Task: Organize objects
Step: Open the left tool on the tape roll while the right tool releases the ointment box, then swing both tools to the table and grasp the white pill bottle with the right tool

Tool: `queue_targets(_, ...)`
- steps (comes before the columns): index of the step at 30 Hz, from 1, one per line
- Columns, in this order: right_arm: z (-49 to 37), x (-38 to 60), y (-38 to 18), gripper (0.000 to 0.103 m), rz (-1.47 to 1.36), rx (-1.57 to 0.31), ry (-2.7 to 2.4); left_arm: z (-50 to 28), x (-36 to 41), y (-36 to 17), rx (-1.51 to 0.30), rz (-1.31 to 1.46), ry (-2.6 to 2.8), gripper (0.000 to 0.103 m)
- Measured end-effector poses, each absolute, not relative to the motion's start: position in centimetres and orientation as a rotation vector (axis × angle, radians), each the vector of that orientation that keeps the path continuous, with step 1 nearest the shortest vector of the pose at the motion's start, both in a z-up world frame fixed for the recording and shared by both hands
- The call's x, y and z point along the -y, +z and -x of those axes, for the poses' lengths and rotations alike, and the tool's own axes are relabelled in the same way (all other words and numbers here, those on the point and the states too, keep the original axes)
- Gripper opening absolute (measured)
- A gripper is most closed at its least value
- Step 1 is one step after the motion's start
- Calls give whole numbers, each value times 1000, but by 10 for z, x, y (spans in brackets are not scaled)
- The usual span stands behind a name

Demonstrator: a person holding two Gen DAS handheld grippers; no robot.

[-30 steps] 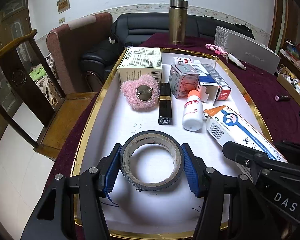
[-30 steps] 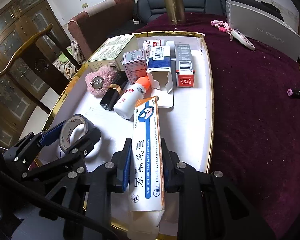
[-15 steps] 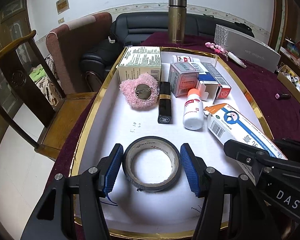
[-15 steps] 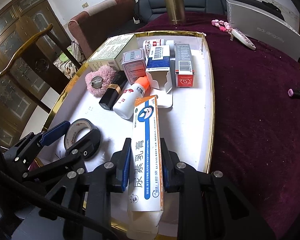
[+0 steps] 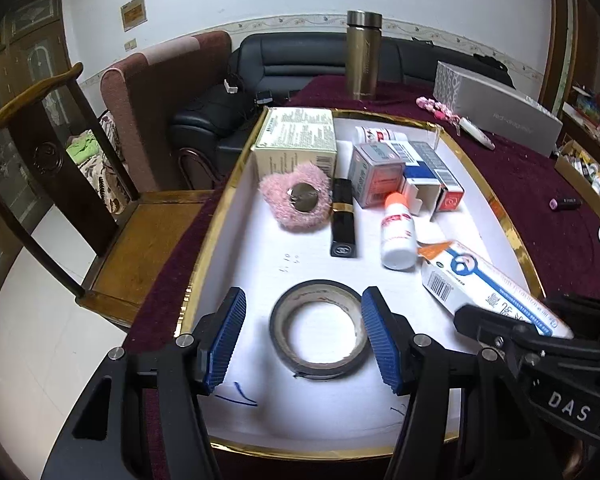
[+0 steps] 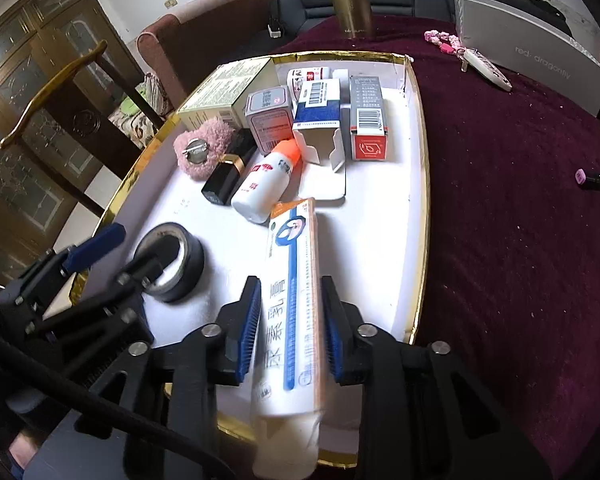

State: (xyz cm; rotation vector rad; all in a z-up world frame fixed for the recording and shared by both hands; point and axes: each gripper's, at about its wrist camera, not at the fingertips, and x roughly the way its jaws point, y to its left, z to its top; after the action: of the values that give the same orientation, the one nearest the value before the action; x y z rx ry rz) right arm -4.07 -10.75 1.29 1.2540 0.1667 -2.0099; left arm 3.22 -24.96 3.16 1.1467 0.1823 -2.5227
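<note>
Right wrist view: the ointment box [image 6: 292,300] lies lengthwise on the white tray [image 6: 380,208], laid down beside the other medicines. The right gripper [image 6: 290,332] has just been opening, its pads now off the box. The left gripper [image 5: 302,340] stands apart around the tape roll [image 5: 320,336].

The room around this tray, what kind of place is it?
Probably a home living or dining room: a black leather sofa and a wooden chair stand beside a table with a maroon cloth.
</note>
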Motion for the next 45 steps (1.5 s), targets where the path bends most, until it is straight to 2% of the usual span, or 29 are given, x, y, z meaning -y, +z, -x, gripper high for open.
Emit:
queue_targets(1,39,106,14,39,-1253,-174,-2011,-34,252,32,-192,-1144,-2523,55)
queue_targets(2,37,105,14,41,-1251,-184,-2010,-35,253,33,-198,-1138,-2523,55)
queue_targets(6,26,102,18,42,-1222,-206,-2003,-41,263,38,-231,-1113,-2518,55)
queue_targets(11,26,110,19,28,-1231,-132,-1969,-46,270,42,-269,-1096,-2524,55)
queue_targets(14,29,121,18,28,-1224,-75,-1947,-49,270,44,-276,-1085,-2530,55)
queue_targets(18,29,135,3,29,-1282,-101,-1884,-51,269,45,-262,-1074,-2526,55)
queue_targets(20,28,131,1,33,-1283,-86,-1855,-50,271,45,-283,-1083,-2542,55)
queue_targets(22,26,127,4,43,-1281,-73,-1830,-49,272,44,-304,-1089,-2542,55)
queue_targets(25,26,117,10,47,-1273,-27,-1801,-50,271,47,-318,-1069,-2545,55)
queue_targets(34,26,87,36,48,-1203,35,-1883,-54,267,57,-327,-1033,-2545,55)
queue_targets(42,45,40,54,48,-1160,117,-1931,-47,231,67,-259,-1056,-2626,55)
queue_targets(45,61,8,58,52,-1148,171,-1988,-41,209,68,-222,-1085,-2661,55)
